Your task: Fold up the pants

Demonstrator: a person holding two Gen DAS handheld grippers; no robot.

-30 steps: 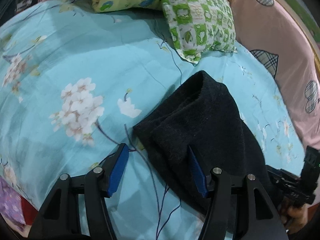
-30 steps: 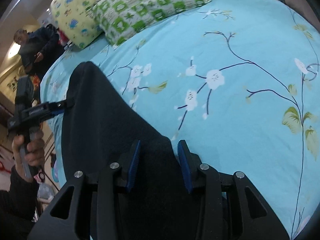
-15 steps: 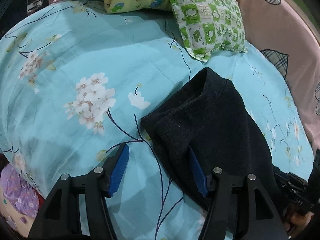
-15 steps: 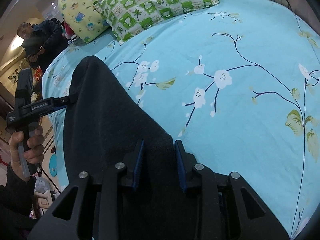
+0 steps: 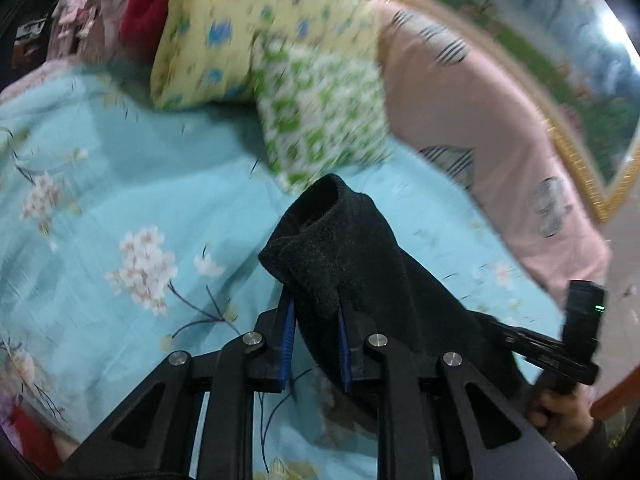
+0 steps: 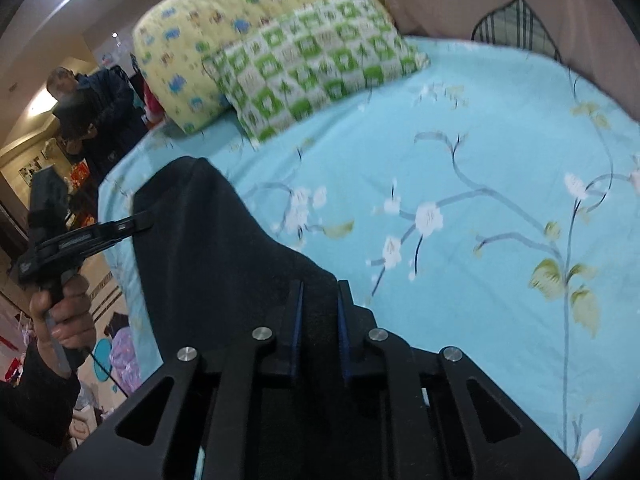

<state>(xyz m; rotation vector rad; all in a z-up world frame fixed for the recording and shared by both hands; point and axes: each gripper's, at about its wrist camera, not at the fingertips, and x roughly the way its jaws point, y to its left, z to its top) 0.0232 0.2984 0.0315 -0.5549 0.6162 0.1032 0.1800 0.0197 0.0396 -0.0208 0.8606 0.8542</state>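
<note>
While both tools [image 5: 316, 312] [image 6: 319, 312] pinch black pants [image 5: 360, 256], fabric lifted off bed [image 6: 480, 152].

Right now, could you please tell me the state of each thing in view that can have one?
Black pants: folded over, gripped at two places, the near end raised.
Left hand-held gripper: shut on the pants.
Right hand-held gripper: shut on the pants.
Green checked pillow: lying on the bed, leaning against the yellow pillow.
Floral bedsheet: spread flat.
</note>
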